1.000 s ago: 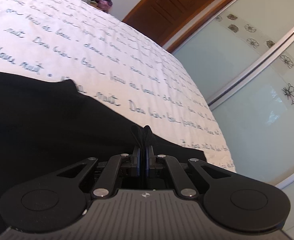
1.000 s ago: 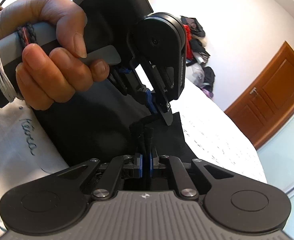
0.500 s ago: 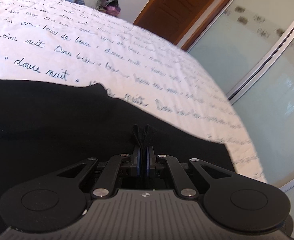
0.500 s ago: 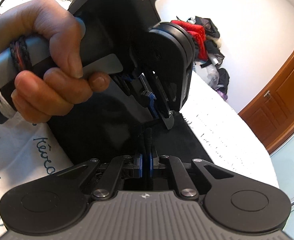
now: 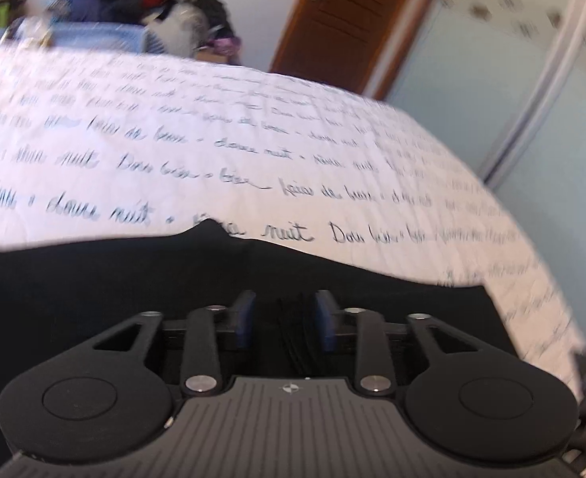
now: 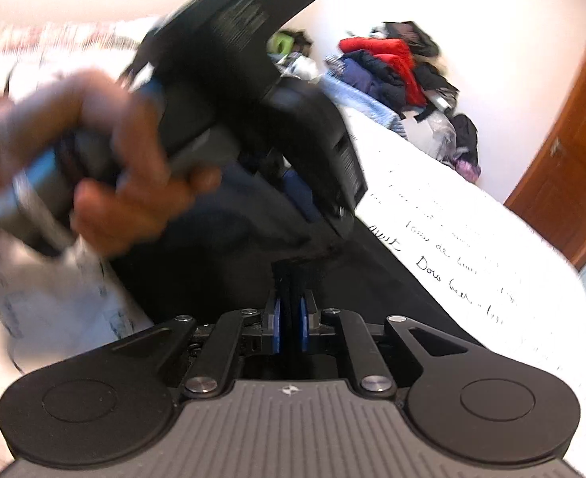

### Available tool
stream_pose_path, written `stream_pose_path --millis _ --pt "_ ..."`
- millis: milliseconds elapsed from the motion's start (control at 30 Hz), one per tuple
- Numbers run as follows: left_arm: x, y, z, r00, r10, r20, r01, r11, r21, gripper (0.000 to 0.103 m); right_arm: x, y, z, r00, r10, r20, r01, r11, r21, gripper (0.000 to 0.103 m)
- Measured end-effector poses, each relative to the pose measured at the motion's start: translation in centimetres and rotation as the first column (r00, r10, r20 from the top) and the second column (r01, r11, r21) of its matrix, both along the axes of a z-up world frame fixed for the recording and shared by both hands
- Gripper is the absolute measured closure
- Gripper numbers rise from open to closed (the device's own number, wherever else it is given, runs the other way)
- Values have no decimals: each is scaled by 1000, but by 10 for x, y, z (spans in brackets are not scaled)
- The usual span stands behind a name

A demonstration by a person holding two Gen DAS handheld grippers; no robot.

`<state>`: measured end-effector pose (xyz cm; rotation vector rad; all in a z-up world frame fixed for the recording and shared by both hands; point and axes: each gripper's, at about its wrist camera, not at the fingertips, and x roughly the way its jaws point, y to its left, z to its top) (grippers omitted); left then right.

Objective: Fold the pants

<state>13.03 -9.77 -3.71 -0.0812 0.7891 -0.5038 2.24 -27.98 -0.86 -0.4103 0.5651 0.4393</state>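
Since the earlier frames, the left gripper (image 5: pixel 284 320) has just been opening: its jaws now stand apart, and the pinch of black cloth once clamped there lies loose between the blue pads (image 5: pixel 244 318), untouched. Right gripper (image 6: pixel 289 324) is clenched on a fold of the black pants (image 6: pixel 392 279) and has swung sideways. In the left view, the pants (image 5: pixel 93 298) spread flat from 9 to 3 o'clock on the script-printed bedspread (image 5: pixel 253 139). Risk, as a judgement: with one corner freed and the other in motion, the fold may skew or drag open, and the released edge may slump unevenly. Hidden: most of the pants lie below the gripper bodies; the left hand (image 6: pixel 105 167) and its tool are motion-blurred, masking the cloth edge at 12 o'clock in the right view.
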Motion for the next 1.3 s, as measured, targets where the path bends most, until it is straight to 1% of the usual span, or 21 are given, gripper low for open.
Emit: stream_pose_path --millis 67,133,200,300,433,500,567,667,733,767,900,933,1033,1067,1133,1233,1300 --pt "-1 -14 -4 1000 0 22 -2 996 89 56 4 -21 8 999 -20 -35 24 993 112 93" --pt "-3 -20 -9 1000 -9 24 6 992 127 56 8 -38 12 996 -22 -87 38 981 189 92" --pt "-3 -21 -14 1000 -8 21 6 990 138 55 9 -50 12 994 -9 -109 32 977 210 92" --pt "-6 -21 -17 999 -5 38 -1 988 156 51 12 -62 11 992 7 -124 21 974 227 92" --pt "-6 -25 -17 999 -8 53 -1 984 177 49 6 -74 17 992 24 -125 14 955 297 92" --pt "-6 -26 -17 998 -7 55 -3 984 178 49 12 -85 18 993 -16 -116 53 947 318 92" --pt "-7 -27 -17 998 -4 58 -7 984 179 48 22 -91 12 986 -95 -135 130 951 280 92" --pt "-10 -26 -14 998 1 69 -14 983 185 49 37 -97 -4 961 -170 -217 214 956 201 92" --pt "-13 -25 -13 997 3 78 -17 982 190 48 40 -95 -14 949 -183 -258 226 963 149 92" --pt "-14 -24 -12 997 5 81 -20 980 196 47 41 -92 -19 951 -182 -251 222 965 140 92" --pt "-19 -19 -13 997 12 81 -28 979 201 37 36 -89 -13 951 -205 -231 248 953 176 91" --pt "-20 -19 -13 997 10 81 -26 979 204 36 28 -88 -12 951 -211 -227 254 950 181 91" --pt "-25 -20 -17 996 -7 92 -14 974 228 34 32 -89 -18 947 -207 -244 249 956 155 91" --pt "-26 -21 -18 995 -10 100 -14 971 238 33 26 -83 -18 947 -208 -246 246 959 137 91" --pt "-29 -19 -17 994 -9 110 -18 971 240 33 28 -73 -19 947 -215 -237 249 960 126 91" --pt "-30 -14 -14 994 -1 108 -24 974 227 33 27 -69 -14 945 -230 -232 269 951 154 91" --pt "-31 -11 -13 994 6 112 -31 974 223 31 31 -65 -18 946 -233 -227 272 950 154 91"
